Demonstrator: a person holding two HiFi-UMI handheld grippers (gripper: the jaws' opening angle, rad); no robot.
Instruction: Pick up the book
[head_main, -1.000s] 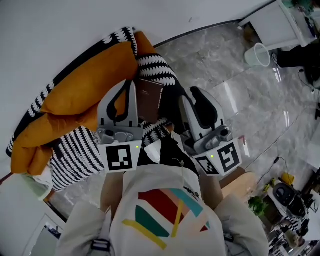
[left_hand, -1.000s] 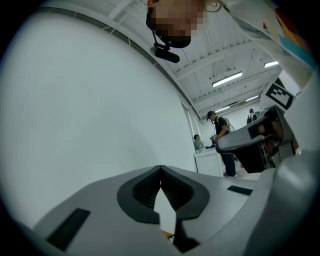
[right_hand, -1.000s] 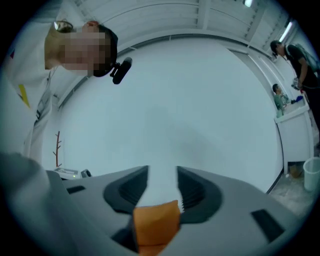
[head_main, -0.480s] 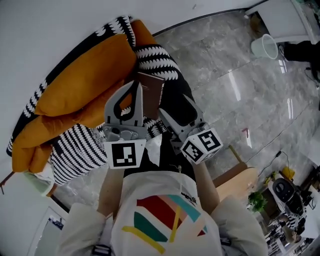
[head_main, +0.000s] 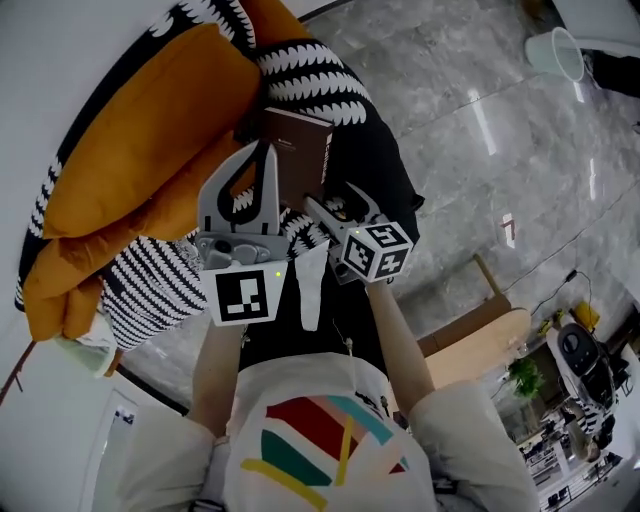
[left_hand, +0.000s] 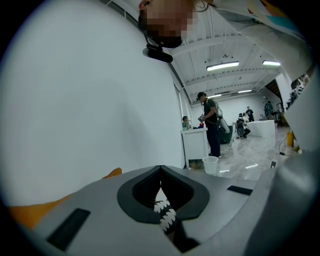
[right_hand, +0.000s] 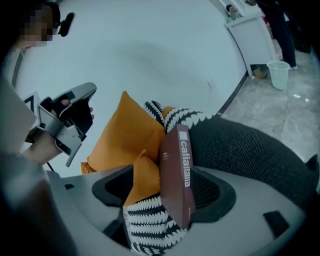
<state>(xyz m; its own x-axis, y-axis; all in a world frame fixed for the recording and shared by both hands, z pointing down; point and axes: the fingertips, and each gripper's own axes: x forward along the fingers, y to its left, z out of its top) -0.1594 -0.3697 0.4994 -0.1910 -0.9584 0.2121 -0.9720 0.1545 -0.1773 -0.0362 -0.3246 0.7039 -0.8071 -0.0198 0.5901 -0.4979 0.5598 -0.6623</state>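
A dark maroon book (head_main: 297, 150) with white lettering on its spine (right_hand: 179, 167) stands on edge on the sofa, between an orange cushion (right_hand: 125, 140) and a dark grey cushion (right_hand: 250, 150). My right gripper (head_main: 337, 203) is low at the book's near end and open wide. In the right gripper view the book's lower end sits between the jaws (right_hand: 165, 189), and the pads do not press it. My left gripper (head_main: 262, 150) hovers just left of the book, shut, with nothing in it (left_hand: 160, 171).
Orange cushions (head_main: 140, 130) and black-and-white striped ones (head_main: 150, 290) crowd the sofa along a white wall (head_main: 60, 60). To the right is marble floor (head_main: 480, 130), with a white bin (head_main: 556, 52) far off. A wooden piece (head_main: 480, 340) lies near the person's right side.
Both grippers have come down toward the sofa. The right one dropped further, rolled over and spread its jaws, which now straddle the book's near end.
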